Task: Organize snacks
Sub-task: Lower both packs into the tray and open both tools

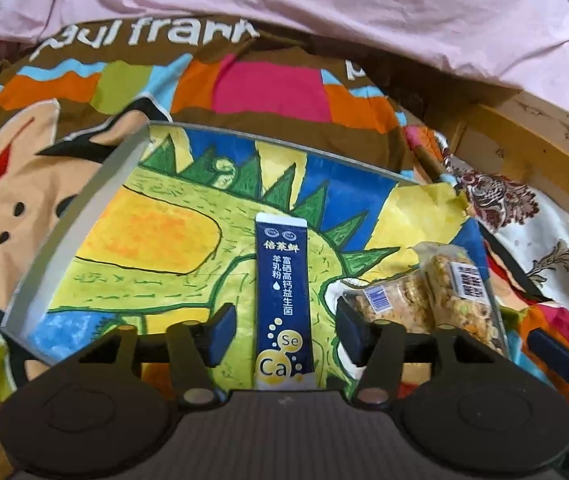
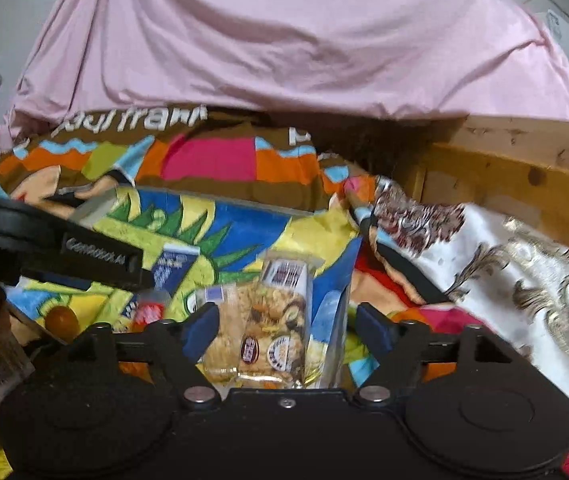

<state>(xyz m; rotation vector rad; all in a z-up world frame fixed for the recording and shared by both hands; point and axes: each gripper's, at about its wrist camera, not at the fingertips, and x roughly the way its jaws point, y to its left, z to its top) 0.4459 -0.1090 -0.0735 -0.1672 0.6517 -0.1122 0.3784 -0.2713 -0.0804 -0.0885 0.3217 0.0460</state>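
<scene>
Patterned bedspread [image 1: 244,80], dinosaur-print tray [image 1: 68,232] holding blue sachet [image 1: 282,280], two cereal bars [image 1: 460,292], both grippers' fingers [image 1: 222,332] wide, empty.

Pink sheet [image 1: 324,8], patterned blanket [image 1: 268,88]

home bedroom: cartoon bedsheet [image 1: 244,92], pink duvet [image 1: 324,8], wood bed frame [image 1: 524,136].

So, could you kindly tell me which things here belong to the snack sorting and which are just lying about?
Part of the job:
- dinosaur-print tray
- blue milk-powder sachet, lying in the tray
- two clear-wrapped cereal bars, at the tray's right end
- left tongs and right tongs, both open

Just lying about:
- pink sheet
- cartoon bedspread
- floral cloth
- wooden frame
</scene>
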